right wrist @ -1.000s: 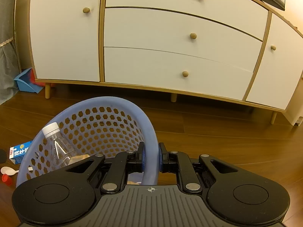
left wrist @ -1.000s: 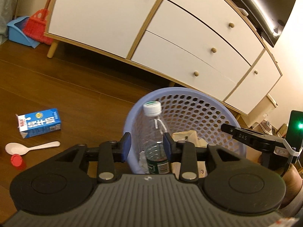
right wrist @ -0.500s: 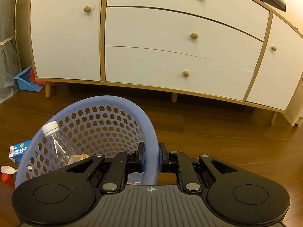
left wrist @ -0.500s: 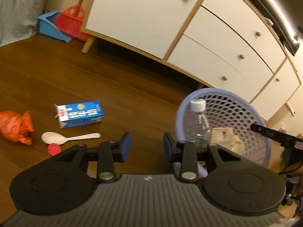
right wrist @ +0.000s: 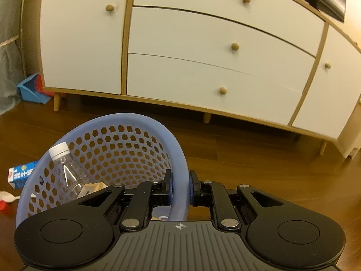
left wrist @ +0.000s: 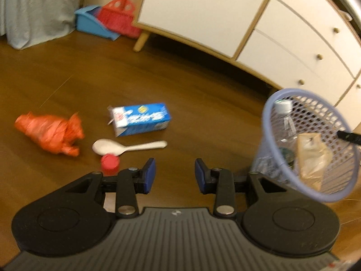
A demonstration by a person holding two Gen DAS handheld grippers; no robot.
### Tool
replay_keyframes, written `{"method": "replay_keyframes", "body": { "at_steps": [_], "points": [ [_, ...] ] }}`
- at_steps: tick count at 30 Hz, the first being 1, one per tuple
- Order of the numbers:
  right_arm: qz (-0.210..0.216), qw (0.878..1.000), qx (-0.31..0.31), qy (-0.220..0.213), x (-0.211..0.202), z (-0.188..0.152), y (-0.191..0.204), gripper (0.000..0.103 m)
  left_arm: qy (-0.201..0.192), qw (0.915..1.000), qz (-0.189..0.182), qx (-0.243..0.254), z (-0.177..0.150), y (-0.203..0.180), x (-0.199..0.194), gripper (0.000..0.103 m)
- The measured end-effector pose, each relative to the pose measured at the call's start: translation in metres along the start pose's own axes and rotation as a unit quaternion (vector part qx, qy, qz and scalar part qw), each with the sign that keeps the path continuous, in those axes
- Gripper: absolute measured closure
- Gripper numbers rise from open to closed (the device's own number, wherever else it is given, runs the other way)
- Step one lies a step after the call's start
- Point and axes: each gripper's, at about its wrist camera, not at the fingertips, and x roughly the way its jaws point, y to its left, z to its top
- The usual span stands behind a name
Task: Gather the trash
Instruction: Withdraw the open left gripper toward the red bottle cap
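White sideboard (right wrist: 203, 52), wood floor (left wrist: 67, 72), warm light.

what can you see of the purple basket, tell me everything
The purple basket looks like plastic: round, with a thick smooth rim and walls perforated with hexagonal holes. It is tilted, its opening toward the cameras, above the wooden floor. The right gripper is shut on its rim, one pad inside and one outside. Inside are a clear plastic bottle with a white cap and a crumpled tan paper wrapper. The left gripper is open, apart from it.
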Motion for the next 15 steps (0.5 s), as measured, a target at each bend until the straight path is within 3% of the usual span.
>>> {"method": "replay_keyframes", "body": {
  "at_steps": [10,15],
  "points": [
    [-0.017,0.999,-0.038,-0.025,-0.013,0.002,0.021,0.093,0.036,0.9976,0.059,0.004,-0.027,0.028,-0.003,0.071],
    [-0.021,0.997,-0.060,-0.042,-0.007,0.002,0.032,0.093,0.037,0.9968,0.070,0.004,-0.026,0.037,0.016,0.071]
  ]
}}
